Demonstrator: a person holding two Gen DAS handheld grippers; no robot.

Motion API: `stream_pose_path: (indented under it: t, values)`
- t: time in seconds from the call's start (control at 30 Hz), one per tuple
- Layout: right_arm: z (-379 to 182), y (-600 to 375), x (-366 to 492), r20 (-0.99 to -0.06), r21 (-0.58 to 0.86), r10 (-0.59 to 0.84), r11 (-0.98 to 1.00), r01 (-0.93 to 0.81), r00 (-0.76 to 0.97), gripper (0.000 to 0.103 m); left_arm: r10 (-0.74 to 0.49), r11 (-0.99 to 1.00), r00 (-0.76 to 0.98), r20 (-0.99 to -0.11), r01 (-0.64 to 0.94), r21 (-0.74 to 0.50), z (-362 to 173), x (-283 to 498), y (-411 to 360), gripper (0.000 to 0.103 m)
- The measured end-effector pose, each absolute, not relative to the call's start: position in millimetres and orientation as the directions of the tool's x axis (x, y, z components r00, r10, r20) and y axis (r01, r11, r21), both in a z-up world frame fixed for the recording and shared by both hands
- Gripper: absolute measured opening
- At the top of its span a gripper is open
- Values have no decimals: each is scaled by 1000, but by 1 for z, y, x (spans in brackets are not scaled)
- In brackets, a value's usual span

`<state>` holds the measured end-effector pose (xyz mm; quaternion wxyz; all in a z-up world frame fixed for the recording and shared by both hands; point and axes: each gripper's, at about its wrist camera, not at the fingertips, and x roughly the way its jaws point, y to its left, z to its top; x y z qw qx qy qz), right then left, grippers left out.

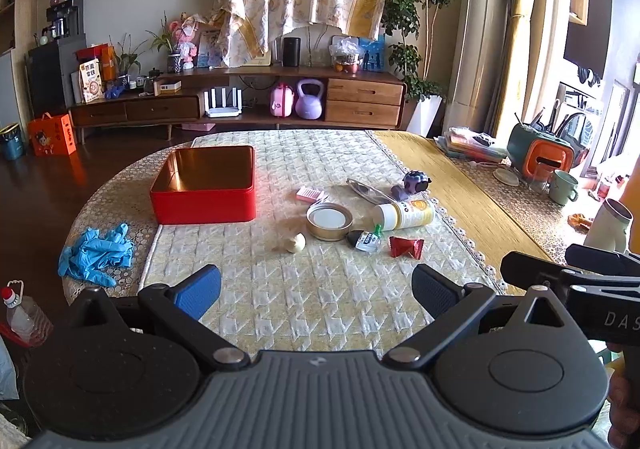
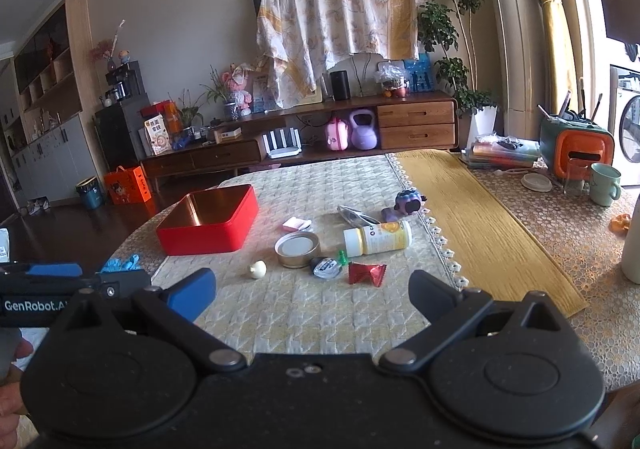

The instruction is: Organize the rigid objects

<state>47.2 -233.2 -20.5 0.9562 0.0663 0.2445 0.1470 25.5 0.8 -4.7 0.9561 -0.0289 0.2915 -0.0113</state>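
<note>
**Both grippers wide, nothing picked yet**

The left hand-held gripper (image 1: 316, 291) and the right hand-held gripper (image 2: 312, 295) hang low at the bottom of their views, jaws spread apart and empty, above the quilted tabletop (image 1: 320, 301). The clutter sits straight ahead, mid-frame: a small pale knob (image 1: 296, 243), a round tin lid (image 1: 329, 221), a red wrapped piece (image 1: 406, 247), and a white and yellow bottle (image 1: 404, 213) lying on its side, its long axis running left to right across the frame. The open red tin (image 1: 204, 185) stands left of centre, well apart from them. I'd judge the bottle nearer the right gripper, the tin nearer the left. The bottle's crosswise lie suits a straight-ahead approach.
</note>
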Motion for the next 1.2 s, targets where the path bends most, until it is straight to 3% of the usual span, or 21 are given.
stream_pose_path:
  t: [0.4,0.8,1.2]
  values:
    - [-43,-230,121,-506,135,331,942,-306,796,101,-60,995,797,-602,0,-98,-27,101,16,102]
    - [-84,-229,189,-581,63,349,920,-387,735,97,-56,998,757,-651,35,-46,-65,180,16,102]
    - [-133,-218,253,-675,-25,323,889,-458,663,82,-46,998,701,-712,62,-4,-122,246,15,102]
